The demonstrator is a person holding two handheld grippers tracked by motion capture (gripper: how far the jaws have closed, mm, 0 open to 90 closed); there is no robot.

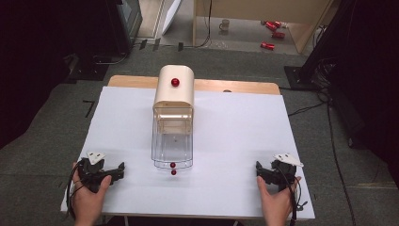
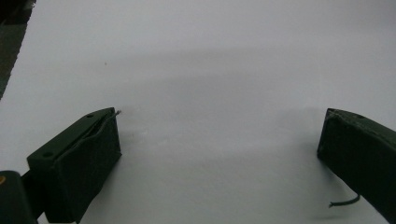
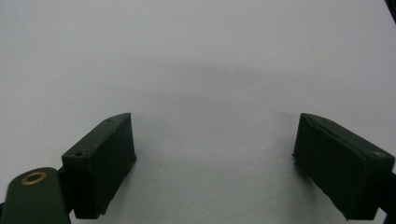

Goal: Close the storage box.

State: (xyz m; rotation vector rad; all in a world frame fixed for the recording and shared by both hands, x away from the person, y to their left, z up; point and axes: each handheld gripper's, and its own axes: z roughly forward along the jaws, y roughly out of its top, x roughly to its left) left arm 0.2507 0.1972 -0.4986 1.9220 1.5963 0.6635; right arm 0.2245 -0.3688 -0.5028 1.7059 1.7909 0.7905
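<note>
A pale wooden box (image 1: 174,88) with a red knob (image 1: 175,82) stands at the middle back of the white table (image 1: 235,136). A clear plastic drawer (image 1: 172,143) is pulled out of it toward me, with a small red knob (image 1: 173,165) at its front and its reflection just below. My left gripper (image 1: 113,170) rests on the table at the front left, held by a hand, jaws wide apart over bare white surface (image 2: 219,135). My right gripper (image 1: 263,173) rests at the front right, also open with nothing between its jaws (image 3: 215,140).
Beyond the table lies grey floor with cables, dark equipment at both sides, and a wooden shelf at the back with a mug (image 1: 225,24) and red cans (image 1: 273,28). The table's wooden back edge (image 1: 235,86) shows past the white sheet.
</note>
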